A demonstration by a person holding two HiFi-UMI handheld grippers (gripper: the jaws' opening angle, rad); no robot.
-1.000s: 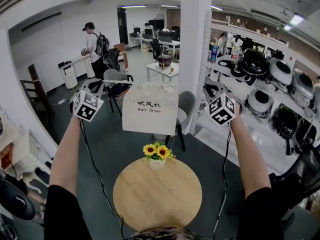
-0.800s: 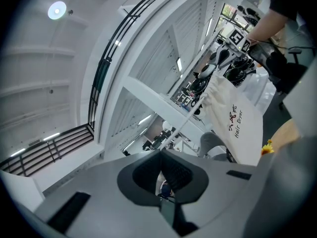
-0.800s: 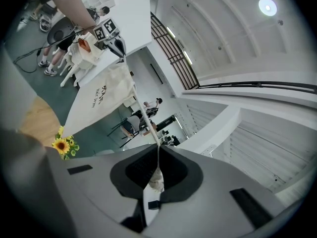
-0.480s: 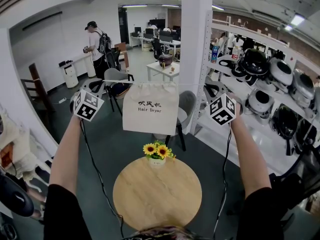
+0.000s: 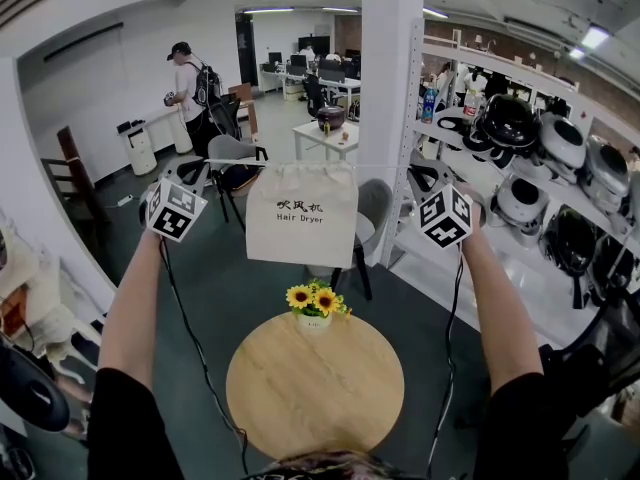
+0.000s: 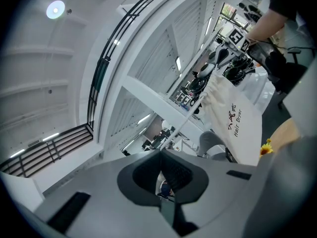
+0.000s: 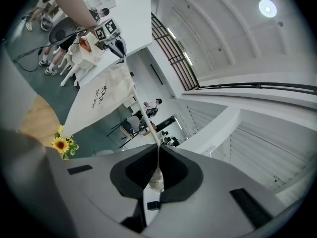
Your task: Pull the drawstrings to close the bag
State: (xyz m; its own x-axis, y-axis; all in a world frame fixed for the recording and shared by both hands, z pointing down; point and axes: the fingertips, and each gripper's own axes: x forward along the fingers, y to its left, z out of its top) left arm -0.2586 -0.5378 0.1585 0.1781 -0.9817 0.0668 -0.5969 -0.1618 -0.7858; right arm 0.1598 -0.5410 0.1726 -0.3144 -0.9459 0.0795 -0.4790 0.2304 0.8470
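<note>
Head view
- Bag: a cream cloth bag (image 5: 302, 213) printed "Hair Dryer" hangs in the air between the two grippers, above a round wooden table (image 5: 315, 398). Its top edge is gathered.
- Sunflowers: a small bunch (image 5: 315, 301) stands at the table's far edge, below the bag.
- Left gripper (image 5: 203, 167): held level, to the left of the bag. The left drawstring (image 5: 235, 164) runs taut from it to the bag's top corner.
- Right gripper (image 5: 420, 174): held level, to the right of the bag. The right drawstring (image 5: 385, 169) seems to run to it, though the line is thin and faint here.

Left gripper view
- Left gripper (image 6: 159, 151): the jaws are pressed together, pinching the left drawstring (image 6: 190, 110) at their tips.
- Bag (image 6: 237, 123): it hangs at the cord's far end, with the right gripper (image 6: 233, 43) beyond it.

Right gripper view
- Right gripper (image 7: 158, 148): the jaws are closed on the right drawstring (image 7: 143, 115), and a knotted end sits behind the pads.
- Bag (image 7: 99, 103): the cord leads straight to its gathered top, with the left gripper (image 7: 118, 47) past it.
- Sunflowers (image 7: 62, 144): beneath the bag.
</note>
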